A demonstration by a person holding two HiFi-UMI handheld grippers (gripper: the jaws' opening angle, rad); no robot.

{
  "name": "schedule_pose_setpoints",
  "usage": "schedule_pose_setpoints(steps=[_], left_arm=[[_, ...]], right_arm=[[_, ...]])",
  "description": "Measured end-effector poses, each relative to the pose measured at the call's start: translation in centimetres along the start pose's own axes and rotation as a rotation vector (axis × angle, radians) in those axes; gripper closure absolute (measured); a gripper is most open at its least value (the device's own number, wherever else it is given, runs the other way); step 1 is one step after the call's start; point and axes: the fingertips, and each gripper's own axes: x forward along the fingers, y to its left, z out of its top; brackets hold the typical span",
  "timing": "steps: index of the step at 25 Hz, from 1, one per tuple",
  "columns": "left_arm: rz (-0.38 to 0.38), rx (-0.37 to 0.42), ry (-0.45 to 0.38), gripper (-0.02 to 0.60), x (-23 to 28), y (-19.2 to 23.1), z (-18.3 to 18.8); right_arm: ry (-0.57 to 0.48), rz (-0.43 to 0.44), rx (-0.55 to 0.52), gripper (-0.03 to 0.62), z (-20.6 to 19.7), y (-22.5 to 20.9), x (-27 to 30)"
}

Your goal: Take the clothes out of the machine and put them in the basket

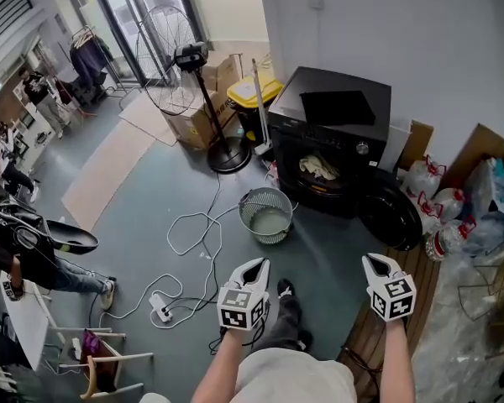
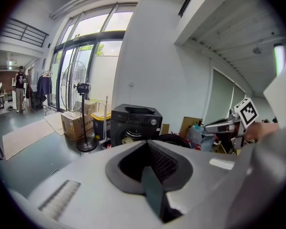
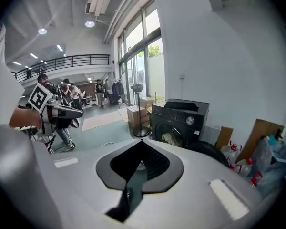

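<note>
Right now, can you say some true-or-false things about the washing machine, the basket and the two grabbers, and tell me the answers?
1. The washing machine has its door open. True.
2. The left gripper holds a shirt. False: its jaws are together with nothing between them.
3. Clothes lie inside the drum. True.
4. The basket sits on top of the machine. False: it stands on the floor in front of it.
5. The right gripper has its jaws shut. True.
</note>
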Motion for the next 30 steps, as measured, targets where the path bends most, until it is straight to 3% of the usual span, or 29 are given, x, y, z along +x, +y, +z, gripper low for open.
schedule_pose_setpoints(steps=[3,8,11,17,22,30], left_arm=[[-0.002,-0.014,0.0,0.525,2.5,0.5,0.7],[0.013,-0.048,-0.019,0.525,7.3,2.5,3.2],[0.029,-0.075,-0.048,0.525,9.7,4.0,5.3],[0.084,-0.099,-0.066,0.525,13.3,9.3,8.7],[0.171,-0.17,-0.079,0.525,15.3,15.2,9.7],[0.203,-0.206,-0.057,0.525,19.0,19.5,9.7]], right_arm=[[-0.04,-0.026,0.047,0.594,0.6,-1.1,2.0],[-0.072,0.002,0.271,0.594,0.1,-1.7,6.5],[-0.036,0.03,0.259,0.594,0.5,-1.5,9.4],[-0.046,0.086,0.224,0.594,6.2,-2.7,16.5],[-0.05,0.13,0.205,0.594,9.6,-2.9,22.3],[-0.008,0.217,0.135,0.594,11.5,-3.3,29.8]])
